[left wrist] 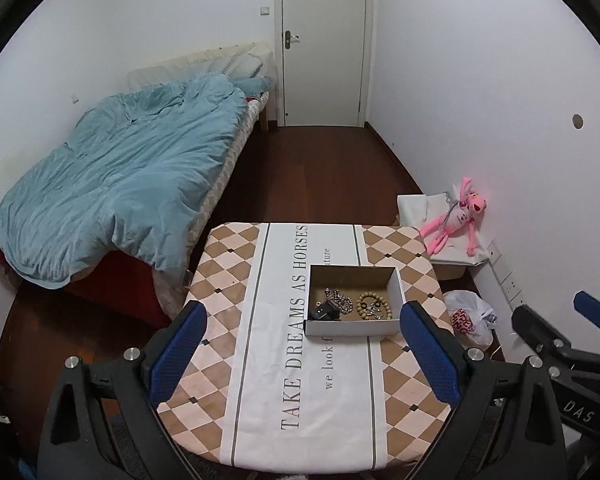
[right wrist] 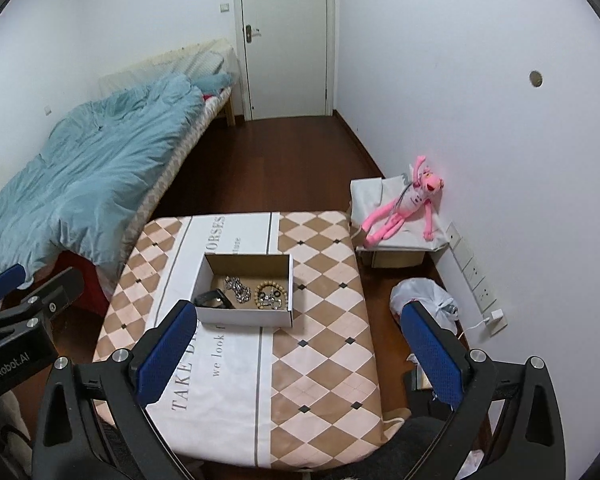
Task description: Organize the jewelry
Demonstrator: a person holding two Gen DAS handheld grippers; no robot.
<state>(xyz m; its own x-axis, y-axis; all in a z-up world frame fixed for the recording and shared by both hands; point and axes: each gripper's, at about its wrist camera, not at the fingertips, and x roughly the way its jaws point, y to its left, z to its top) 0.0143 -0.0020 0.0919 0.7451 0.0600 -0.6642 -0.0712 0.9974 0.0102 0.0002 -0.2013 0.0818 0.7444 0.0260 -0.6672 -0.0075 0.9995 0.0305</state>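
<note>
- Patience first: I judge the step is reaching into the shallow white cardboard box (left wrist: 352,326) to single out one piece, so come down from above, clear of its near wall.
- Left gripper (left wrist: 300,346), blue pads spread wide and empty, has the box just ahead, towards its right pad.
- Right gripper (right wrist: 300,350) (likewise wide apart, empty) sees it ahead-left.
- Inside: silver chain necklace (left wrist: 337,299), wooden bead bracelet (left wrist: 373,305), black watch (left wrist: 323,313), tangle-prone.

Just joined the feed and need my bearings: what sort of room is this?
Most likely a bedroom in a home. A bed with a rumpled blue quilt runs along the left wall, a closed white door stands at the far end, and a pink plush toy sits by the right wall.
</note>
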